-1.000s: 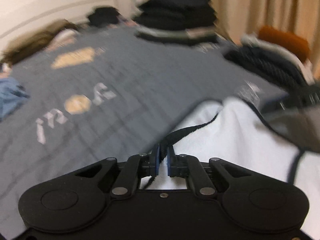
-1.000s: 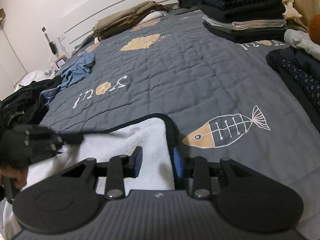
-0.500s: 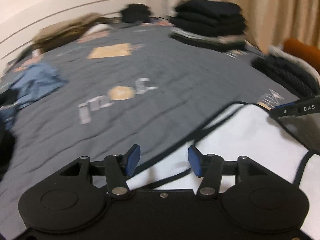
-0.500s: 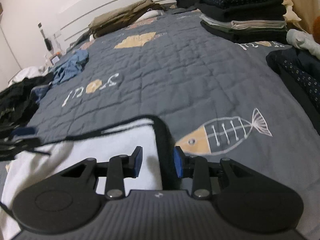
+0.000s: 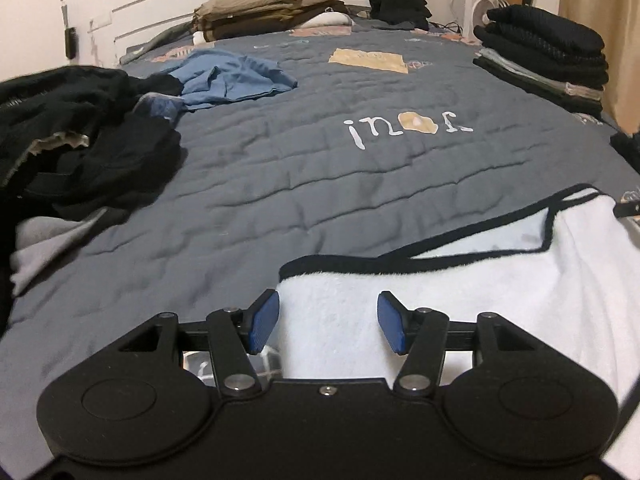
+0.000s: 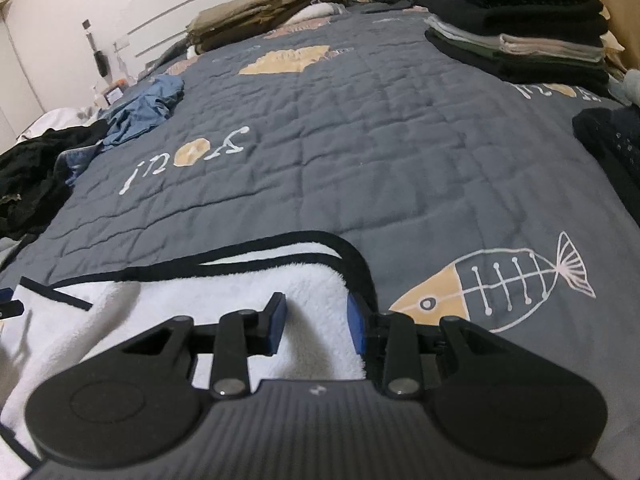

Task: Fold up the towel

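A white towel (image 5: 480,296) with black trim lies folded over on the grey quilt, two trimmed edges stacked at its far side. My left gripper (image 5: 328,326) stands open over the towel's near left corner, blue pads apart with nothing between them. In the right wrist view the same towel (image 6: 224,304) spreads left, and my right gripper (image 6: 316,324) is open over its right trimmed edge, the right pad beside the black border. The tip of the left gripper shows at the far left edge of that view.
The grey quilt (image 6: 360,152) with fish and lettering prints covers the bed. A black clothes heap (image 5: 72,144) and a blue garment (image 5: 228,80) lie left. Stacks of folded dark clothes (image 6: 516,20) stand at the right, tan folded items (image 5: 264,12) by the headboard.
My left gripper, shut on the towel's black edge a second ago, has opened and let it go, then swung left. The right gripper stayed open in place; the towel now lies doubled.
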The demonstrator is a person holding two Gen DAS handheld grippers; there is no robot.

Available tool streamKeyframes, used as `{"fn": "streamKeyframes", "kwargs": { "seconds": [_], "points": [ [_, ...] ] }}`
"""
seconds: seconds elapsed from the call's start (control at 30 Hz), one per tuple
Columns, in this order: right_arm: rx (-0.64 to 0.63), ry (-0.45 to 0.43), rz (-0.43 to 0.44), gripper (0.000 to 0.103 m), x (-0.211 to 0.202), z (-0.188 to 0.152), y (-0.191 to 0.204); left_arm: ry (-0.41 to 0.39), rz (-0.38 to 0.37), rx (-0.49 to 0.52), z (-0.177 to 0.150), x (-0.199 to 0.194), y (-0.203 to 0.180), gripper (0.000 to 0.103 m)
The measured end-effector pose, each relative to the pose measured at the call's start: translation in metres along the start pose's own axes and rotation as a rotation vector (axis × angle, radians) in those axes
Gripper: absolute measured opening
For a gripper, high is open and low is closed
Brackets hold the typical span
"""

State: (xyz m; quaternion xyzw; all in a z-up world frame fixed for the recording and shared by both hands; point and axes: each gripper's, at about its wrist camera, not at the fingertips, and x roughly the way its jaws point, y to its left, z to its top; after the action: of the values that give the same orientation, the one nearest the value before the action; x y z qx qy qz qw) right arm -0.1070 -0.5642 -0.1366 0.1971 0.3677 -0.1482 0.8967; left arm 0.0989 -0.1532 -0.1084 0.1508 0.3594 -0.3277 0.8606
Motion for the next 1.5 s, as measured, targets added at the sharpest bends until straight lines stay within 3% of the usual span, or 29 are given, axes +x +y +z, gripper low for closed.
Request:
{"fn": "streamKeyframes", "kwargs": {
  "seconds": [0.07, 0.1, 0.13, 0.17, 0.27, 0.33, 0.43, 0.53, 0.6, 0.7, 0.77, 0.83, 0.93, 1.13, 1.37, 1.4, 1.43, 1.5],
  "points": [
    [0.001, -0.005, 0.007, 0.015, 0.001, 0.0, 0.002, 0.011, -0.003, 0.0, 0.0, 0.01, -0.003, 0.054],
    [0.012, -0.016, 0.01, 0.003, 0.0, 0.001, 0.001, 0.017, -0.01, -0.005, -0.002, 0.014, -0.002, 0.053],
    [0.023, -0.027, 0.012, 0.002, -0.001, 0.001, 0.0, 0.022, -0.02, -0.011, -0.005, 0.018, 0.0, 0.043],
    [0.035, -0.038, 0.015, 0.0, -0.002, 0.002, 0.0, 0.023, -0.037, -0.031, -0.007, 0.02, 0.004, 0.023],
    [0.068, -0.071, 0.022, 0.0, -0.004, 0.005, -0.002, -0.011, -0.076, -0.106, -0.008, 0.018, 0.02, 0.008],
    [0.104, -0.113, 0.025, 0.0, -0.01, 0.009, -0.006, -0.067, -0.055, -0.159, -0.01, 0.009, 0.033, 0.006],
    [0.138, -0.159, 0.031, 0.0, -0.016, 0.016, -0.012, -0.1, -0.063, -0.222, -0.013, -0.001, 0.051, 0.006],
    [0.109, -0.106, 0.036, 0.001, -0.01, 0.019, -0.013, -0.103, -0.052, -0.204, -0.015, -0.002, 0.051, 0.006],
    [0.065, -0.047, 0.035, 0.004, -0.004, 0.018, -0.01, -0.065, -0.048, -0.22, -0.015, 0.003, 0.051, 0.008],
    [0.0, -0.015, 0.011, 0.008, 0.0, 0.017, -0.007, -0.07, -0.061, -0.229, -0.016, -0.001, 0.047, 0.015],
    [-0.008, -0.005, -0.001, 0.013, 0.001, 0.014, -0.006, -0.08, -0.072, -0.234, -0.017, -0.005, 0.045, 0.032],
    [-0.012, -0.007, -0.005, 0.018, 0.002, 0.011, -0.007, -0.091, -0.108, -0.213, -0.015, -0.012, 0.039, 0.045],
    [-0.019, -0.017, -0.009, 0.026, 0.004, 0.009, -0.007, -0.113, -0.188, -0.181, -0.01, -0.022, 0.022, 0.045],
    [-0.06, -0.012, -0.031, 0.032, 0.012, 0.006, 0.0, -0.126, -0.358, -0.081, -0.004, -0.038, -0.029, 0.045],
    [-0.1, 0.006, -0.039, 0.033, 0.018, 0.002, 0.005, -0.102, -0.444, 0.007, -0.012, -0.038, -0.07, 0.048],
    [-0.102, 0.009, -0.033, 0.03, 0.018, 0.001, 0.005, -0.099, -0.443, 0.013, -0.013, -0.036, -0.071, 0.048],
    [-0.092, 0.015, -0.016, 0.015, 0.018, 0.001, 0.005, -0.097, -0.44, 0.017, -0.013, -0.035, -0.071, 0.048],
    [-0.07, 0.021, 0.014, 0.008, 0.017, 0.002, 0.003, -0.094, -0.423, 0.001, -0.011, -0.031, -0.066, 0.048]
  ]
}}
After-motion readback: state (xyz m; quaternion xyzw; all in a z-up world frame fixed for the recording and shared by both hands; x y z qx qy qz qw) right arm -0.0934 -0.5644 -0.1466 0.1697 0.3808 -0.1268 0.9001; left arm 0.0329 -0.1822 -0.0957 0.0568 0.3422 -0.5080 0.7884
